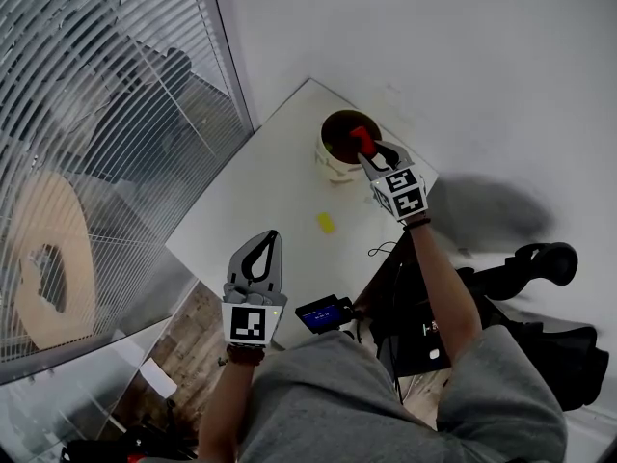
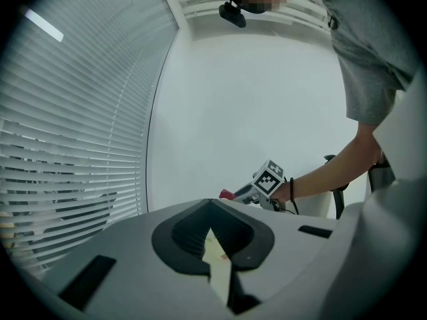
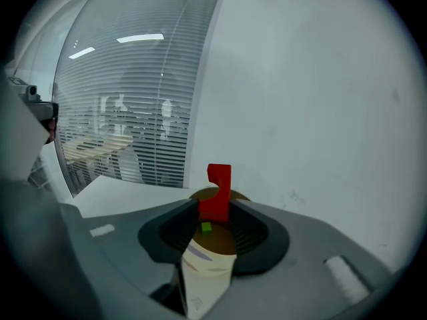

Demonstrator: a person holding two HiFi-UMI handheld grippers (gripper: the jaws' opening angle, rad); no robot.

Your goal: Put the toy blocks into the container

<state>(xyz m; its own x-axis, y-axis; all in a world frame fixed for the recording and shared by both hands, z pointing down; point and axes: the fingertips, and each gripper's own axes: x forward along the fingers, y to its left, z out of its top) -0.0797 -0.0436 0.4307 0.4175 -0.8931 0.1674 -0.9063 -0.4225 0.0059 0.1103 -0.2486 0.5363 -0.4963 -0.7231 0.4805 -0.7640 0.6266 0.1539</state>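
Now the right gripper (image 1: 367,152) clamps a red block (image 3: 217,192) over the container (image 1: 330,168) (upper centre) — next, probably, let go; the left gripper (image 1: 262,251) sits closed, empty.

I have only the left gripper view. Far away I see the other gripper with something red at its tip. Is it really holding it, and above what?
Observer: Yes. The right gripper has its jaws closed on a red block, held over the open container.
Operator: Is the container empty?
Observer: No, a small green block lies on its bottom.
Operator: Is any block lying on the table?
Observer: One yellow block lies on the white table, between the container and the left gripper.
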